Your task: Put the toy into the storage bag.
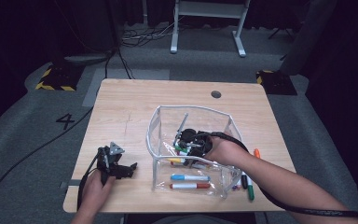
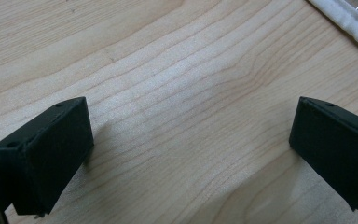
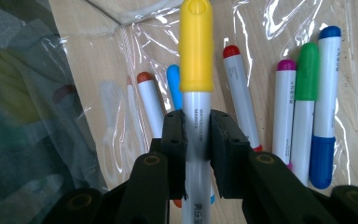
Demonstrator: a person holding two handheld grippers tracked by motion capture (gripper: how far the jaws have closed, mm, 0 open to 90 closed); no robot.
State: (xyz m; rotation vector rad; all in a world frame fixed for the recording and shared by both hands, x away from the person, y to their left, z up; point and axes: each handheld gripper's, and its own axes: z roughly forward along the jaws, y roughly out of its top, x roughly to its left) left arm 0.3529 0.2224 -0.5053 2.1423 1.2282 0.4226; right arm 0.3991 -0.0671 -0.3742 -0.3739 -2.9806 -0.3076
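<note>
One yellow marker clamped in right hand-held gripper, inside clear bag.

Yellow-capped marker: lower barrel is covered by the right gripper, jaws pressed against its sides; print on the barrel is cut off at the bottom edge. Markers behind it, the red-capped marker and blue-capped marker: lower ends are hidden by the jaws. Right gripper in the high view: jaw tips are obscured inside the clear pouch. Left gripper: jaws are cut off at the lower edge.
</note>
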